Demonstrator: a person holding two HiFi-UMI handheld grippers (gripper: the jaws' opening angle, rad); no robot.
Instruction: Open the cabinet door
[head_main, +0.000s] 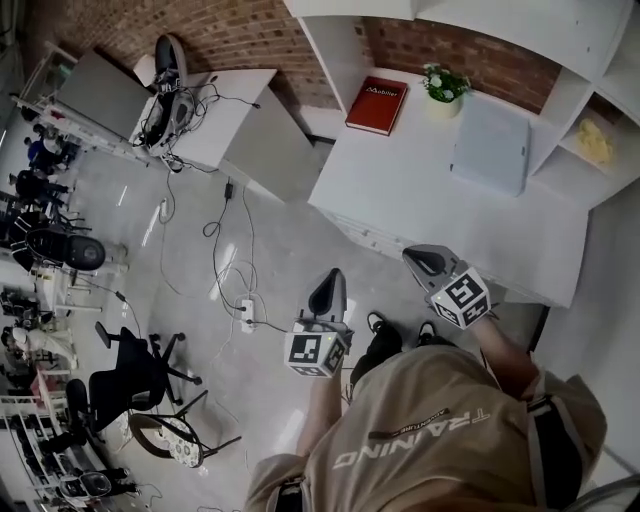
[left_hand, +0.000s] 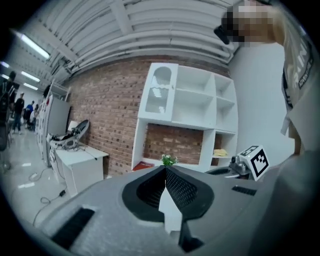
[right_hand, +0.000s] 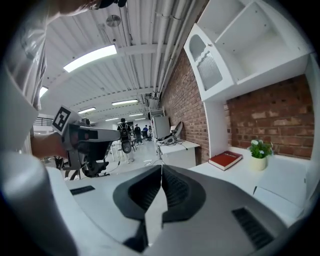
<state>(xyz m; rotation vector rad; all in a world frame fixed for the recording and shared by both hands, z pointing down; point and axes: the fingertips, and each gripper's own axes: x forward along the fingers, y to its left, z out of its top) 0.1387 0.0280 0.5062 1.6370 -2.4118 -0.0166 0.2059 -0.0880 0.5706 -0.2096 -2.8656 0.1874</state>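
The white worktop (head_main: 420, 200) carries one red book (head_main: 377, 104) and one potted plant (head_main: 444, 88) along its back edge, and one grey flat pad (head_main: 490, 143) toward its right back corner. One yellow object (head_main: 594, 142) lies in a shelf compartment. The shelving has one cabinet door (left_hand: 159, 91). There are two grippers, the left gripper (head_main: 331, 283) and the right gripper (head_main: 418, 260), and one black office chair (head_main: 135, 368) on the floor.
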